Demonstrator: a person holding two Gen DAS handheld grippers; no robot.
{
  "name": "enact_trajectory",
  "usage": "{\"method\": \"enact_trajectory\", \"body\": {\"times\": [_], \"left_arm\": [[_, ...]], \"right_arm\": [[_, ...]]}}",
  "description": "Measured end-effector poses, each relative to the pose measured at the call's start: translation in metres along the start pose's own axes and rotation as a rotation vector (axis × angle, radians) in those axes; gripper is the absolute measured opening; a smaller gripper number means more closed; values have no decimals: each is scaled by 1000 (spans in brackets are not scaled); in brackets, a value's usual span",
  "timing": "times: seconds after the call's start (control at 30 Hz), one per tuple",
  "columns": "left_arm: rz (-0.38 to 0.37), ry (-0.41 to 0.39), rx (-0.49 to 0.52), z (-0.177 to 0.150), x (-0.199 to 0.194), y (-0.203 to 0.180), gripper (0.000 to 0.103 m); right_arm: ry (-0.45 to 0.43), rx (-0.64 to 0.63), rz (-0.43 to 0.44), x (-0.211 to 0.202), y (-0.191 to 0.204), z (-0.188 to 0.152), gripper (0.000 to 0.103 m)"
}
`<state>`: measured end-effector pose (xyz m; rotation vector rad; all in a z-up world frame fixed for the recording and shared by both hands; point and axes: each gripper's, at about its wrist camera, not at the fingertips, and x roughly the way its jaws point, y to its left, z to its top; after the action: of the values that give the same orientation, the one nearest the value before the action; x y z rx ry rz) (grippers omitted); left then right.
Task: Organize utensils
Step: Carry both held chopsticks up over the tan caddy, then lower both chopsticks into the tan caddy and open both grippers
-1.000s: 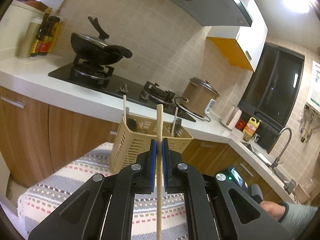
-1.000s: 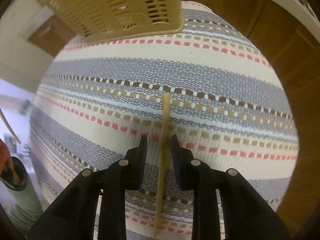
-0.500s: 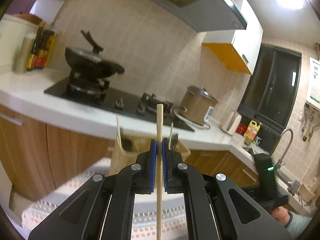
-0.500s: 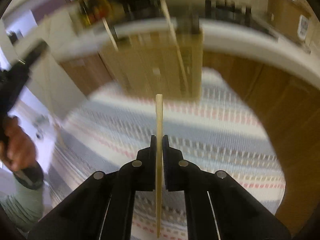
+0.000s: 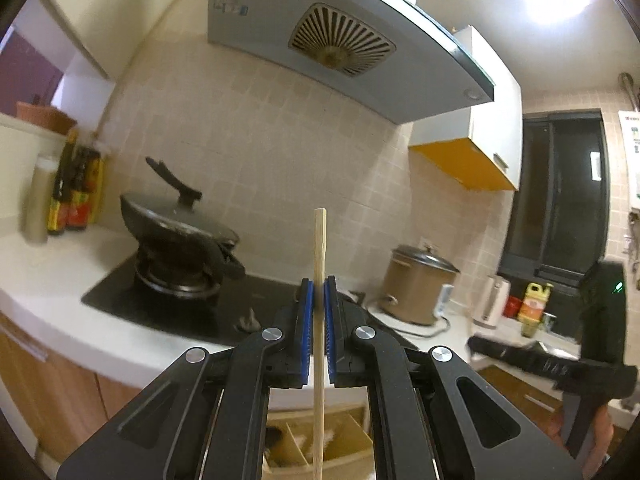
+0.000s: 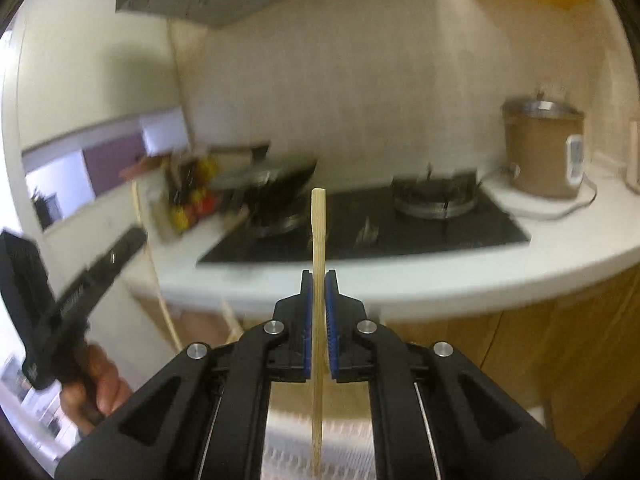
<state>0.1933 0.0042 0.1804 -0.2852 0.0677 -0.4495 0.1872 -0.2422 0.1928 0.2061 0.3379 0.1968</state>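
Note:
My left gripper (image 5: pixel 319 280) is shut on a wooden chopstick (image 5: pixel 319 248) that stands upright between its blue pads. Directly below it, between the gripper arms, the top of the beige utensil basket (image 5: pixel 340 440) shows with its dividers. My right gripper (image 6: pixel 319 276) is shut on a second wooden chopstick (image 6: pixel 318 232), also upright, raised above the striped cloth (image 6: pixel 320 452). The left gripper's body (image 6: pixel 52 300) and hand show at the left of the right wrist view; the right gripper's body (image 5: pixel 592 352) shows at the right of the left wrist view.
A white counter (image 5: pixel 60 292) holds a black hob with a lidded wok (image 5: pixel 176 224), sauce bottles (image 5: pixel 72 196), a brown rice cooker (image 5: pixel 420 288) and a kettle (image 5: pixel 492 296). A range hood (image 5: pixel 340 40) hangs above. Wooden cabinet fronts (image 6: pixel 560 340) lie below the counter.
My right gripper closed on the chopstick lying on the cloth and lifted it, tilting up toward the counter. My left gripper rose with its chopstick until the basket sank below it.

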Motion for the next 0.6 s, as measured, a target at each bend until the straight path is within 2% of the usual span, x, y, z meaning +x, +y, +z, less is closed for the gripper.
{"method": "enact_trajectory", "body": {"times": [0.1,0.2,0.37,0.5,0.6], "left_arm": [[33,-24,12,1,12,4,4],[55,-40,10,-2,20,10,4],[69,-53,18,-18,28,15,4],[103,-62,68,-32,35,11,4],[106,-45,56,-40,42,15,4]], "right_arm": [[-94,-6,15,3,-3,10,5],[-183,-31,-21,12,-1,14,4],[-267,-120,-90,30,4,-1,5],[-265,-155,-104,47,5,-17,5],[-250,-170,-116,58,2,-28,5]]}}
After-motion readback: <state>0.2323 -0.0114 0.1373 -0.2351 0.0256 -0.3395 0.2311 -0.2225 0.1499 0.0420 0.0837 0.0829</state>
